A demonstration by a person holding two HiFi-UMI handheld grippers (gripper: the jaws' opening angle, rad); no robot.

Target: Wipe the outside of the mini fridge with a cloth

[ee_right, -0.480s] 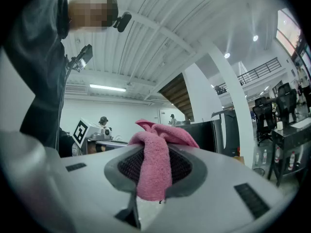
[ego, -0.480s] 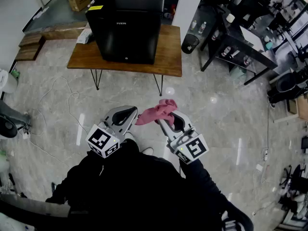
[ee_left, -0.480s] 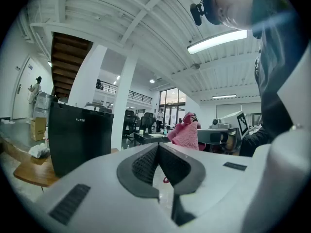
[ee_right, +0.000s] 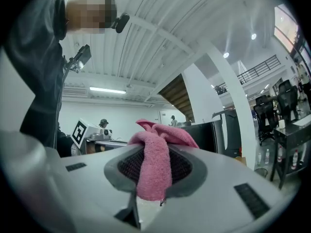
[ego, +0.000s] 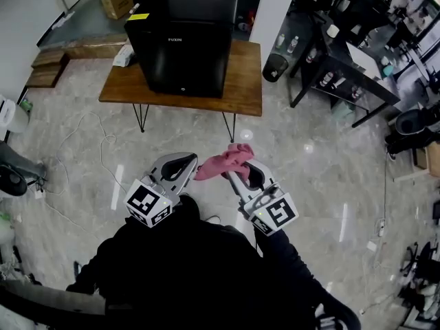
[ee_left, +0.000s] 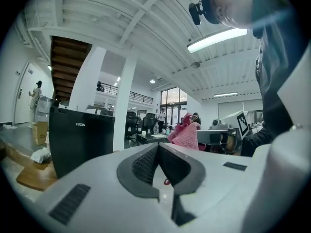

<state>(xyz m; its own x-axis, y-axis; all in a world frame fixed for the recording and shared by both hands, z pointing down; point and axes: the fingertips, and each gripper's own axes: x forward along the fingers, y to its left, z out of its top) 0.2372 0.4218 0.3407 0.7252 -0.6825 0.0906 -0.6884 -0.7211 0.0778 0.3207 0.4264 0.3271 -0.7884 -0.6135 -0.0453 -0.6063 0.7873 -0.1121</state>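
A black mini fridge (ego: 184, 38) stands on a low wooden table (ego: 244, 91) ahead of me; it also shows as the black fridge (ee_left: 80, 142) at the left of the left gripper view. My right gripper (ego: 234, 172) is shut on a pink cloth (ego: 223, 161), which bunches up above its jaws as the pink cloth (ee_right: 155, 164). My left gripper (ego: 187, 165) is shut with nothing between its jaws, just left of the cloth. Both grippers are held low over the floor, well short of the table. The cloth (ee_left: 186, 135) appears to the right in the left gripper view.
A white cable (ego: 82, 150) trails over the marble floor left of me. A white rag (ego: 124, 56) lies on the table's left end. Black desks (ego: 337, 67) and chairs crowd the right side. A cardboard box (ego: 115, 0) sits behind the table.
The view has shifted slightly; the grippers and the cloth keep the same pose relative to each other.
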